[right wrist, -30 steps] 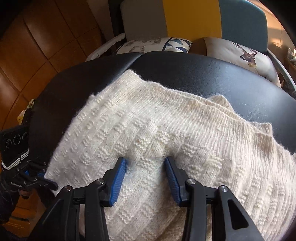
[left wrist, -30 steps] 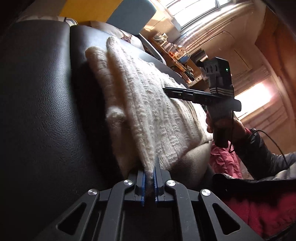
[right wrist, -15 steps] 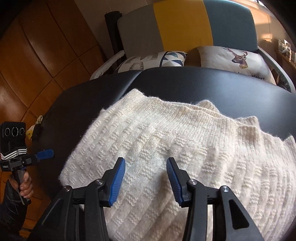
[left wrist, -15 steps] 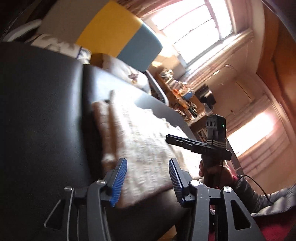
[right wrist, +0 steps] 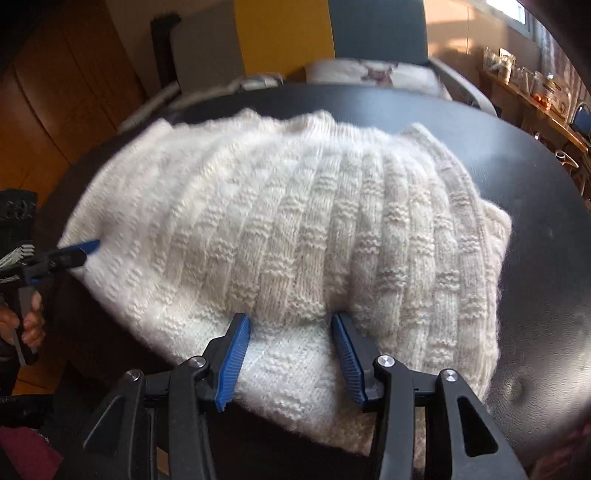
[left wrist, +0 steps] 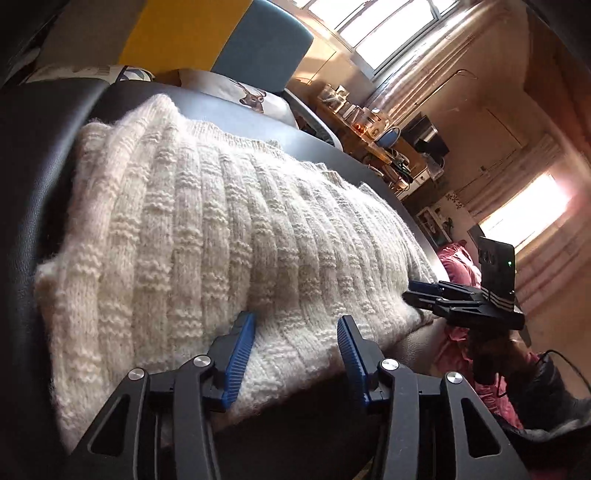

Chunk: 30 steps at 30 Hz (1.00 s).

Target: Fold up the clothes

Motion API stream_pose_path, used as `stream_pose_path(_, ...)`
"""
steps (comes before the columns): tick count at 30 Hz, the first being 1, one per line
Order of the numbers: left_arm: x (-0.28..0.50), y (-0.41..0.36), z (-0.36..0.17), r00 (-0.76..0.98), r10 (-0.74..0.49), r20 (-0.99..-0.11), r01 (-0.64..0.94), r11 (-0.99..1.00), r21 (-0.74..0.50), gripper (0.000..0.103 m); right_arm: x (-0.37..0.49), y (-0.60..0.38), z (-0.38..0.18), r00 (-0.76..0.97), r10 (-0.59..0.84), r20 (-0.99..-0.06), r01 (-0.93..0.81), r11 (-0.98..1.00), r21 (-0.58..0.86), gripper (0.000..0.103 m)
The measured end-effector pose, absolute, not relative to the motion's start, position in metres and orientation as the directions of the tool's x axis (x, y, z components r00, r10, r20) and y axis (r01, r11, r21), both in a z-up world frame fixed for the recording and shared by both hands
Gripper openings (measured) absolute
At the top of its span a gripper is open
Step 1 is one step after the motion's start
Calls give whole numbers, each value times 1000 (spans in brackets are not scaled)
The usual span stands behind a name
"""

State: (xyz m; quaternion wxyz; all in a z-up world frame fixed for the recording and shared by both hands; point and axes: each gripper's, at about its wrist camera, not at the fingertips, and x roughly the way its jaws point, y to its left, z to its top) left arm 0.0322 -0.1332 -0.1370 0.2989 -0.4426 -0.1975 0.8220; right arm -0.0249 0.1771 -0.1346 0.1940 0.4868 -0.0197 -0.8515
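Note:
A folded cream knit sweater lies on a black leather surface. In the left wrist view my left gripper is open, its blue pads over the sweater's near hem with nothing pinched. My right gripper is open too, hovering over the near edge of the knit. Each gripper shows in the other's view: the right one at the sweater's right end, the left one at its left end. A hand holds the left gripper's handle.
Behind the black surface stands a sofa with a grey, yellow and blue back and a deer cushion. A cluttered shelf runs along the far right under bright windows. Pink cloth lies beyond the right end. Wood panelling is left.
My left gripper, shut on the sweater's edge a second ago, has let go and opened. Both grippers now hover at the sweater's near edge, toward opposite ends.

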Motion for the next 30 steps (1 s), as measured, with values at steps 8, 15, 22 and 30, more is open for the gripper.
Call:
stream_pose_path(8, 27, -142, -125, -473, 672, -570, -187, -709, -680, 52, -17, 172, -136, -521, -345, -781, 350, -921, 173, 48)
stream_pose_path(15, 4, -208, -83, -626, 536, -567, -94, -773, -627, 81, -14, 177, -140, -550, -400, -733, 365, -905, 221, 52)
stream_pose_path(22, -69, -237, -121, -418, 626, -659, 28, -716, -698, 84, -11, 168, -142, -563, -391, -728, 390, -902, 183, 60)
stream_pose_path(30, -79, -235, -137, -381, 656, -652, 25, -698, -716, 84, -12, 166, -143, -557, -396, -730, 411, -895, 172, 65)
